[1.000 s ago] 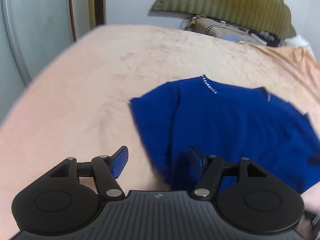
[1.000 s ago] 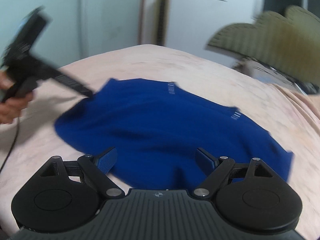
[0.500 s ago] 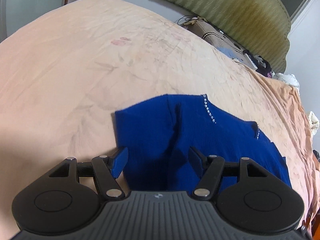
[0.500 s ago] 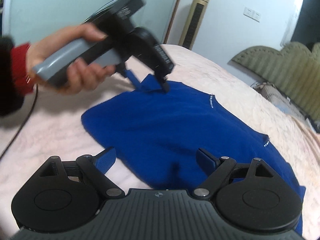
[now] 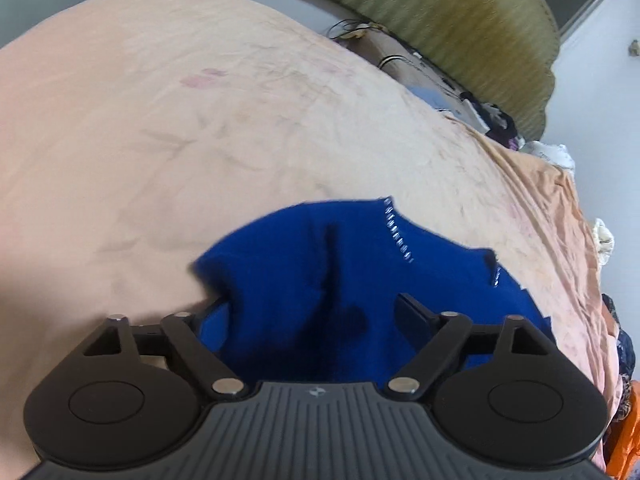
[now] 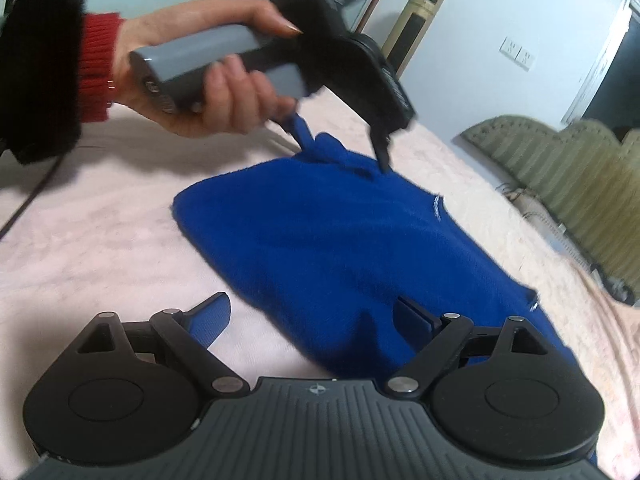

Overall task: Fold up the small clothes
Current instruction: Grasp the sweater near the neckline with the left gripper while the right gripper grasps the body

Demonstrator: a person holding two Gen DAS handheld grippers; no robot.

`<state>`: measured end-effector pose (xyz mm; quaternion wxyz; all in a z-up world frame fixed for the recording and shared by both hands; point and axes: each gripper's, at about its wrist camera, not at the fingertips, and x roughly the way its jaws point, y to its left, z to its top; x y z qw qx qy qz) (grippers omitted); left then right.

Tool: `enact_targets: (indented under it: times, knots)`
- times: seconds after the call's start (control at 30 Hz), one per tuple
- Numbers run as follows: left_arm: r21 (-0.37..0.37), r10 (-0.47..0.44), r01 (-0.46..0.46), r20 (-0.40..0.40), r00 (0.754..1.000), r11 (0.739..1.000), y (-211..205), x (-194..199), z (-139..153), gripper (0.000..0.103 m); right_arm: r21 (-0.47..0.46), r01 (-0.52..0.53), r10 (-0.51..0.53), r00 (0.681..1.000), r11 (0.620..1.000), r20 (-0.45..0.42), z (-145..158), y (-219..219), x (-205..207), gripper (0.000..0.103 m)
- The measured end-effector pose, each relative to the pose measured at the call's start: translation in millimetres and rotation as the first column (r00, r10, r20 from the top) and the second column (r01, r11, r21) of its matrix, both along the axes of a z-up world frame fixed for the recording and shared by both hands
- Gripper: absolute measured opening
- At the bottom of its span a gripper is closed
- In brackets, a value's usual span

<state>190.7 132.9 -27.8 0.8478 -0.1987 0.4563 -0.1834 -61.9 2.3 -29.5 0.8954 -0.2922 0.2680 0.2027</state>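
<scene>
A small blue knit garment (image 5: 344,280) with a row of rhinestones lies on the peach bedspread (image 5: 160,120). My left gripper (image 5: 312,316) is open, its jaws straddling the garment's near edge, the cloth bunched between them. In the right wrist view the same garment (image 6: 340,240) lies spread, and the left gripper (image 6: 344,144) sits at its far corner, fingers touching the cloth. My right gripper (image 6: 312,316) is open over the garment's near edge, the right finger above the cloth, the left finger above the bedspread.
A green padded headboard (image 5: 460,20) stands at the far end of the bed, with a box and clutter (image 5: 440,80) in front of it. A gold tower fan (image 6: 412,28) stands by the wall. More clothes (image 5: 624,360) lie at the bed's right edge.
My left gripper has moved forward onto the garment's corner, and the cloth now bunches between its fingers. My right gripper has come closer to the garment's near edge.
</scene>
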Motion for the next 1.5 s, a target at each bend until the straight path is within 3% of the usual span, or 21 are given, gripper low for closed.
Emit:
enact_targets:
  times: [0.1,0.17,0.23,0.27,0.33,0.4,0.47,0.7,0.8,0.87,1.0,1.17,1.37,1.5]
  knots:
    - [-0.033,0.011,-0.011,0.001,1.000,0.999,-6,12,-4,0.085,-0.029,0.003,-0.002,0.998,1.000,0.065,-5,7,3,0.088]
    - [-0.044,0.013,-0.013,0.000,1.000,0.999,-11,18,-4,0.082,-0.041,-0.009,0.013,0.995,0.999,0.095,-9,15,6,0.081]
    - [-0.014,-0.002,0.002,-0.006,1.000,1.000,-22,25,-5,0.057,-0.060,-0.036,0.042,0.993,0.998,0.113,-12,22,8,0.065]
    - [0.019,-0.007,0.007,-0.004,1.000,1.000,-28,25,-4,0.054,-0.073,-0.052,0.060,0.991,0.996,0.117,-14,26,8,0.056]
    - [0.094,-0.024,0.024,-0.001,1.000,0.995,-41,28,-3,0.025,-0.088,-0.082,0.092,0.989,0.993,0.119,-17,32,8,0.040]
    - [0.119,-0.008,0.010,-0.016,1.000,0.993,-45,30,-3,0.017,-0.102,-0.104,0.115,0.987,0.989,0.115,-19,37,7,0.029]
    - [0.126,0.020,-0.018,-0.014,1.000,0.992,-44,29,1,0.013,-0.114,-0.114,0.126,0.986,0.987,0.105,-20,37,7,0.009]
    - [0.231,0.071,-0.096,0.115,0.991,0.968,-46,11,32,0.011,-0.012,-0.131,0.131,0.977,0.991,0.167,3,22,-5,0.006]
    - [0.322,0.104,-0.160,0.184,0.977,0.933,-52,9,46,0.008,0.032,-0.156,0.147,0.971,0.987,0.189,17,15,-13,0.007]
    - [0.387,0.089,-0.165,0.208,0.974,0.907,-60,9,51,0.008,0.058,-0.145,0.132,0.976,0.988,0.175,21,8,-13,0.007]
    - [0.397,0.038,-0.123,0.216,0.976,0.909,-72,3,62,0.008,0.181,-0.083,0.067,0.993,0.980,0.094,32,-14,-5,0.007]
    - [0.289,0.043,-0.074,0.113,0.993,0.955,-55,14,58,0.010,0.198,-0.079,0.064,0.995,0.977,0.078,35,-22,-10,0.007]
    - [0.170,0.049,-0.042,-0.037,0.998,0.985,-37,26,25,0.018,0.185,-0.107,0.097,0.993,0.977,0.065,29,-18,-14,0.007]
    - [0.119,0.056,-0.052,-0.026,0.998,0.991,-36,23,17,0.050,0.188,-0.106,0.096,0.994,0.976,0.061,30,-17,-4,0.007]
